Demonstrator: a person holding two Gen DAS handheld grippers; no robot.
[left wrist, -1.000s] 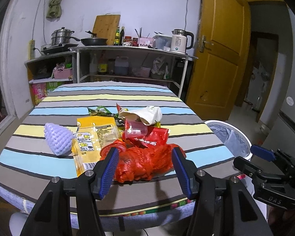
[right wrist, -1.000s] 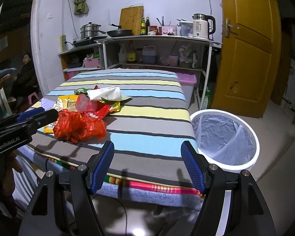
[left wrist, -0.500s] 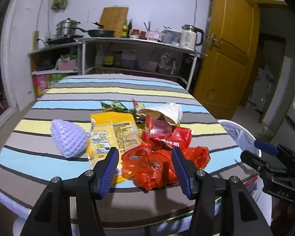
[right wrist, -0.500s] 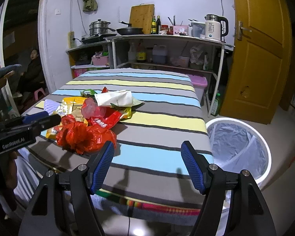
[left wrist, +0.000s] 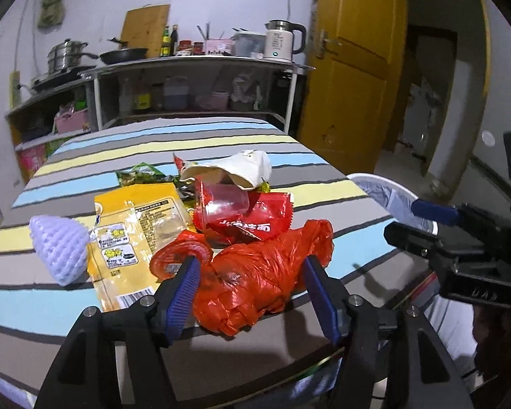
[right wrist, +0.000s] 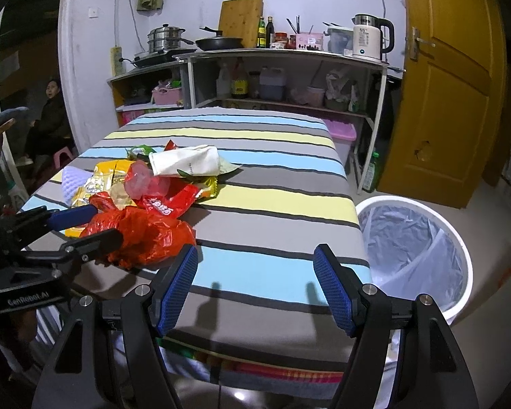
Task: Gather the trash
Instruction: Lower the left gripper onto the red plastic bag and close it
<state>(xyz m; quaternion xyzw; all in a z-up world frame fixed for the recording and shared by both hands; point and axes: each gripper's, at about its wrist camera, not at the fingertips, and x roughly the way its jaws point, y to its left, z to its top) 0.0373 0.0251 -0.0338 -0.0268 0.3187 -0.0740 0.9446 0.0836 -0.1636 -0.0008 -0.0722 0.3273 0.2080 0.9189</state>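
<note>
The white trash bin [right wrist: 422, 248], lined with a clear bag, stands on the floor to the right of the right hand-held gripper [right wrist: 255, 286], which hovers spread over the striped counter [right wrist: 272, 211]. The left hand-held gripper [left wrist: 252, 293] is spread around the crumpled red plastic bag [left wrist: 255, 279]; contact is unclear. Beyond it lie a red noodle wrapper [left wrist: 252, 218], yellow packet [left wrist: 133, 225] and white foam net [left wrist: 59, 248]. The bin's interior is partly hidden.

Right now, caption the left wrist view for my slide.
Open left gripper straddles the red plastic bag beside other wrappers on the striped table.
</note>
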